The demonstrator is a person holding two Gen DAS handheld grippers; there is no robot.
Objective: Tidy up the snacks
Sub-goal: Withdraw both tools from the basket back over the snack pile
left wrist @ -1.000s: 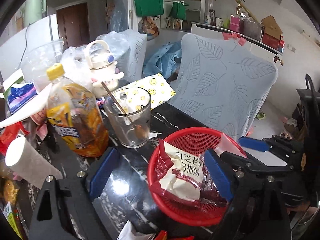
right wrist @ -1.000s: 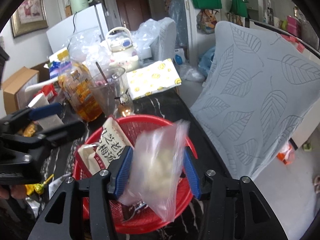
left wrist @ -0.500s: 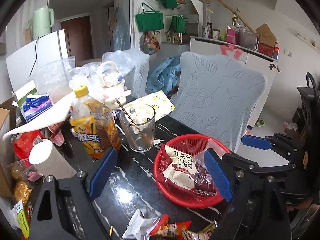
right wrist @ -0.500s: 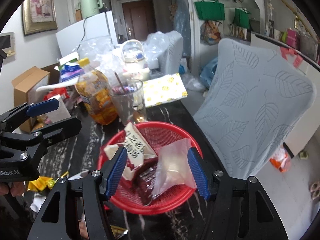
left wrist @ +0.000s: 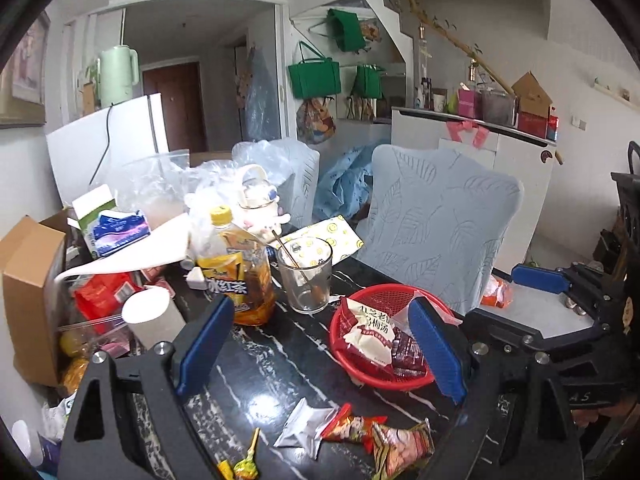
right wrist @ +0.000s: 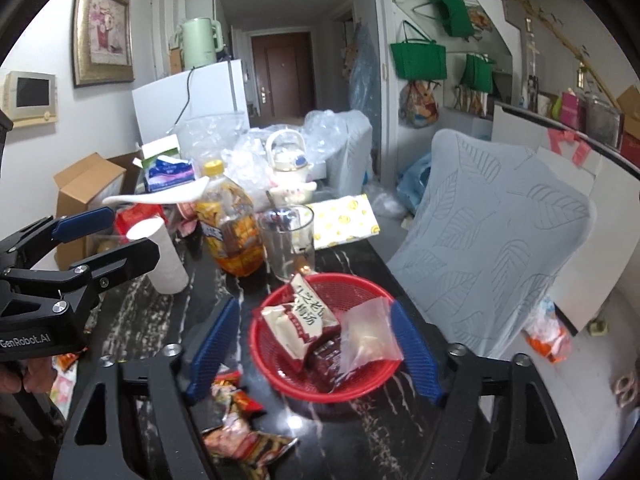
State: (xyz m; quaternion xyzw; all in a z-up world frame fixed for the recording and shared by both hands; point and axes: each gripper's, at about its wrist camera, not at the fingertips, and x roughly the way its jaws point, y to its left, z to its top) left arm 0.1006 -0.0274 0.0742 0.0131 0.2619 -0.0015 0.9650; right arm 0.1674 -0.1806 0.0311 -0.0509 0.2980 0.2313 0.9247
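Loose wrappers (left wrist: 384, 436) lie on the black table (left wrist: 256, 364) nearest the cameras, just below both tools and short of the red basket (right wrist: 280, 376). The left tool (left wrist: 320, 348) is wide and empty; the right tool (right wrist: 312, 344), jaws just opened, holds nothing, and the clear bag (right wrist: 370, 332) lies in the basket. The orange-red wrappers lie crosswise, closer under the right tool; the silver one (left wrist: 300, 428) lies nearer the left.

Left tool (left wrist: 320, 354) wide apart, red basket (left wrist: 362, 372) of snack packets (left wrist: 370, 330), black table (left wrist: 264, 376)
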